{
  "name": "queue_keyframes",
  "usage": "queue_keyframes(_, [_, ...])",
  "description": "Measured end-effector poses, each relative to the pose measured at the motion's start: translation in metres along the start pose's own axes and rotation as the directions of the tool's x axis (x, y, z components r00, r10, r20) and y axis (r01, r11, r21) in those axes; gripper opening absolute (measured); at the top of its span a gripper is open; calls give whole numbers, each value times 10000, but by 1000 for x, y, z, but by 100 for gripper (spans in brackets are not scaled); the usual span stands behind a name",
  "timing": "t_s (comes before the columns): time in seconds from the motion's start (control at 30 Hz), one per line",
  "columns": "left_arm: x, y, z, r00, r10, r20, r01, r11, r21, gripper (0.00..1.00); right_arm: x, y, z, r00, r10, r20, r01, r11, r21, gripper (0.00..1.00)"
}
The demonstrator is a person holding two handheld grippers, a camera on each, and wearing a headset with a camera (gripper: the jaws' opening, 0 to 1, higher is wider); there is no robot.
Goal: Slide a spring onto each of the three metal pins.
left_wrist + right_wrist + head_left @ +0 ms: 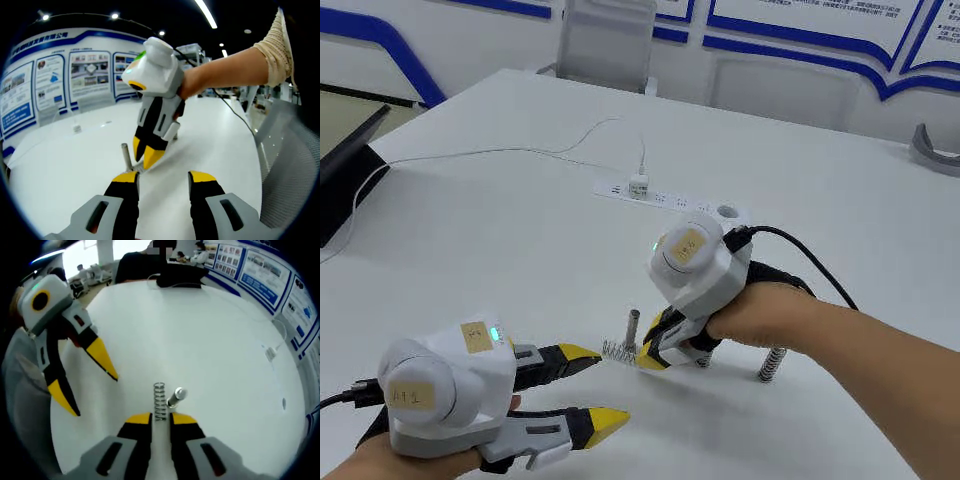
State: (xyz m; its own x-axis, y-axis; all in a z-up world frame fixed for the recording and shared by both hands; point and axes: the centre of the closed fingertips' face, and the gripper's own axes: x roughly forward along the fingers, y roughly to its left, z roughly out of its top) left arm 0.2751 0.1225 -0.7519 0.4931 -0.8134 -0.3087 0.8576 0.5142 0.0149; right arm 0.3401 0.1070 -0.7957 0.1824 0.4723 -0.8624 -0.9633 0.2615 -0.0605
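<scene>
A: Where does your head view sit?
B: Above the table [520, 230], facing forward and down, mid-range.
A: Gripper views?
B: Your left one rides low, facing the right gripper [145, 157] close up. Your right one tilts down, tight on the spring [159, 400] and pin [176, 396]. All three share that pin.

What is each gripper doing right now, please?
Left gripper: open, holding nothing.
Right gripper: closed on a spring.

spring [159, 397] near end hid betw R gripper [161, 418] jaws | chair [607, 40] top cut by frame edge
</scene>
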Motion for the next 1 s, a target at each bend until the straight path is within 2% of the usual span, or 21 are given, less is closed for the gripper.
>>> queue_keyframes(0.37, [-3,5,-1,9999,115,-4,-115,9999,-40,39,11,1,-3,9996,119,-262,-119,9999,3,13])
queue_keyframes(0.67, [-3,7,-3,9999,155,-8,-155,9999,-72,39,11,3,-3,9991,287,-301,-279,9993,248,12])
queue_keyframes(0.87, [-5,9,-2,9998,205,3,-205,9998,-26,39,5,12,-4,9983,432,-380,-433,9991,-18,12])
queue_keyframes(1.0, [-4,9,-1,9998,212,-7,-212,9998,10,39,-2,22,-2,9967,707,-405,-722,9967,-360,11])
